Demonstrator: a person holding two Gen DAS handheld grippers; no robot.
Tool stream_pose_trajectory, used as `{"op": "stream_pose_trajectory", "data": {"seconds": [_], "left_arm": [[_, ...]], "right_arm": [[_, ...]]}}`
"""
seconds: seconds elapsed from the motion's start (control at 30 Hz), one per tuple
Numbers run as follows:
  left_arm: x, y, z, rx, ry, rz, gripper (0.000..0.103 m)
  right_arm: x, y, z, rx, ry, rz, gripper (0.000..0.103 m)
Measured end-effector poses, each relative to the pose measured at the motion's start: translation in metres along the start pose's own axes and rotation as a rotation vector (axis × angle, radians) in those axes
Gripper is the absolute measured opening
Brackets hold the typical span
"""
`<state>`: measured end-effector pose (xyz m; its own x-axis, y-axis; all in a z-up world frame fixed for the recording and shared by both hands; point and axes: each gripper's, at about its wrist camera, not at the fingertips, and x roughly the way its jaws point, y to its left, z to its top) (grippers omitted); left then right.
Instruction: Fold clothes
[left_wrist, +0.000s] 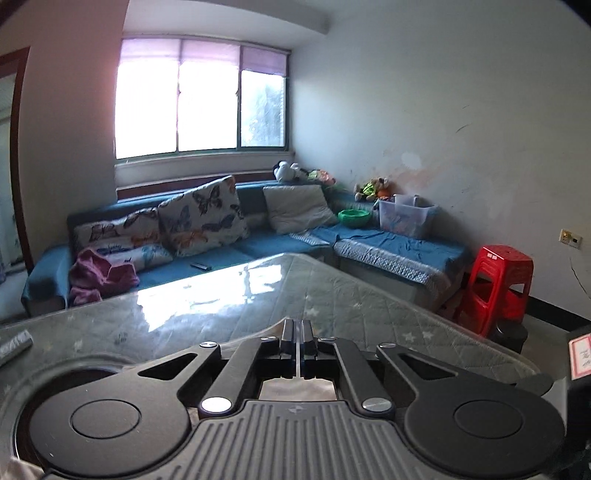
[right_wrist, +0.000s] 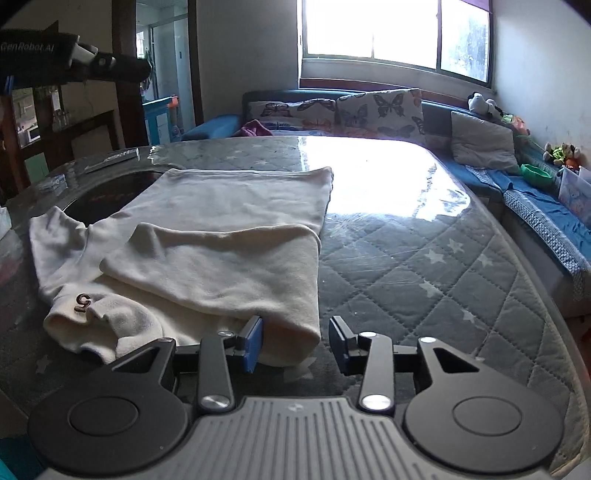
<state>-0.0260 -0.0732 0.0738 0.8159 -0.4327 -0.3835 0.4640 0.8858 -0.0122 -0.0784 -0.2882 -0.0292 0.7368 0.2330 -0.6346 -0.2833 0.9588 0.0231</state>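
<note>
The cream garment (right_wrist: 207, 251) lies on the desk (right_wrist: 424, 266), which has a grey quilted cover with stars under a clear shiny sheet. The garment is the landmark here. At its left end a rolled cuff with a small dark mark (right_wrist: 82, 302) points to the near edge. Over its middle a folded layer lies flat, and its right edge is straight. High above its left end, the left tool (right_wrist: 146, 68) hangs in the air; in its own view the left tool's fingers (left_wrist: 300, 341) are pressed together with nothing between them. At the near right corner of the garment is the right tool (right_wrist: 295, 341). Its blue pads stand apart, and the corner of the cloth lies between them, but they do not press it.
</note>
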Motion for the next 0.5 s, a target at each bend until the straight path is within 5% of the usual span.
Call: {"op": "stream_pose_trajectory", "data": {"seconds": [0.23, 0.37, 0.5], "left_arm": [[0.005, 0.021, -0.052, -0.058, 0.180, 0.067, 0.012], [0.010, 0.031, -0.087, -0.102, 0.279, 0.134, 0.034], [0.020, 0.035, -0.106, -0.140, 0.328, 0.141, 0.036]], "right_arm": [[-0.004, -0.004, 0.001, -0.008, -0.010, -0.013, 0.040], [-0.002, -0.005, 0.000, -0.008, -0.007, -0.012, 0.040], [0.000, -0.003, 0.000, -0.008, -0.003, -0.008, 0.040]]}}
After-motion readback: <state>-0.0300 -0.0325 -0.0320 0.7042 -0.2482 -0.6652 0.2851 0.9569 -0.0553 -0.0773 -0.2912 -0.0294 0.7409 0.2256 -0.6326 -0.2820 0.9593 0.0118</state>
